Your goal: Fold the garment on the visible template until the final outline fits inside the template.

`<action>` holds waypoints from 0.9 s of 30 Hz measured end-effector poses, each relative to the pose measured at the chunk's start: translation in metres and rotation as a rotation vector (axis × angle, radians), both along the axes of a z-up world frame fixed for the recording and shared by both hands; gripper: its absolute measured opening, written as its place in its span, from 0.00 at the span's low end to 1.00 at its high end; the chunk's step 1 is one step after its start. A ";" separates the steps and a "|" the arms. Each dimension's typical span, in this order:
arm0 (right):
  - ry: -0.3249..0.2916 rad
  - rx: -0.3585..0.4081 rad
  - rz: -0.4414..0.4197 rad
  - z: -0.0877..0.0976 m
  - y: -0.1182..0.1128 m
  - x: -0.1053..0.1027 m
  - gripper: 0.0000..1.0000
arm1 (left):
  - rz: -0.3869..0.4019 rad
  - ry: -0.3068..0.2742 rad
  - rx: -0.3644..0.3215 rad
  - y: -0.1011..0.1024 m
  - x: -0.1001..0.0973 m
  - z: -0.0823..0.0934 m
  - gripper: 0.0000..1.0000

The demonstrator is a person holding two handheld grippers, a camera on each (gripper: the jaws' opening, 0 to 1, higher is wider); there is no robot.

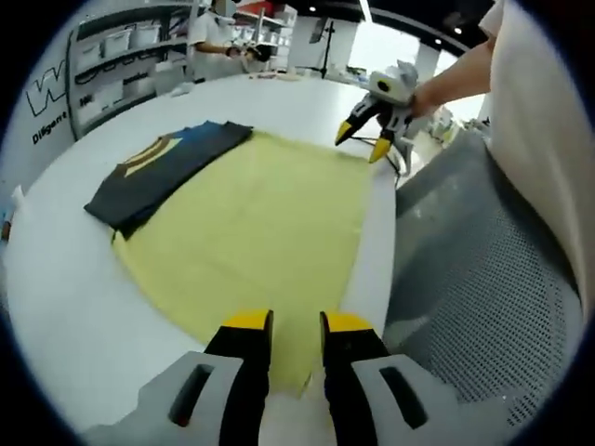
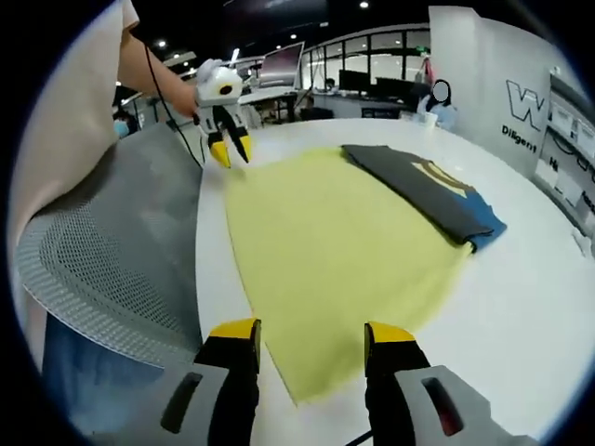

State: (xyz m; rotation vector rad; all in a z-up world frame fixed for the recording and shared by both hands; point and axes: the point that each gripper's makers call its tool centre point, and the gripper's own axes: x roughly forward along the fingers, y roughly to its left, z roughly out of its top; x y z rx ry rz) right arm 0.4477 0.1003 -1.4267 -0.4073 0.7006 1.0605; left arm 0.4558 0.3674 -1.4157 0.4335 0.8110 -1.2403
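Observation:
A dark garment [image 1: 167,167] with a yellow and blue print lies folded on the far side of a yellow template cloth [image 1: 270,232], overlapping its edge. In the right gripper view the garment [image 2: 428,190] sits on the template [image 2: 335,242] at right. My left gripper [image 1: 296,321] stands open over the template's near corner, with nothing between its jaws. My right gripper [image 2: 310,331] is wide open above the opposite corner and also holds nothing. Each gripper appears in the other's view: the right gripper [image 1: 363,141] and the left gripper [image 2: 231,151], both held near the cloth's edge.
The template lies on a large white table [image 1: 74,307]. A grey mesh chair back [image 1: 483,279] stands close against the table edge, also seen as the chair back [image 2: 112,260]. Shelves [image 1: 121,56] and a person [image 1: 214,37] are beyond the table.

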 end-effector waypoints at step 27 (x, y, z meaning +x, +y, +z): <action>-0.028 -0.105 0.103 -0.019 -0.012 -0.016 0.22 | -0.092 -0.104 0.155 0.036 -0.004 -0.029 0.05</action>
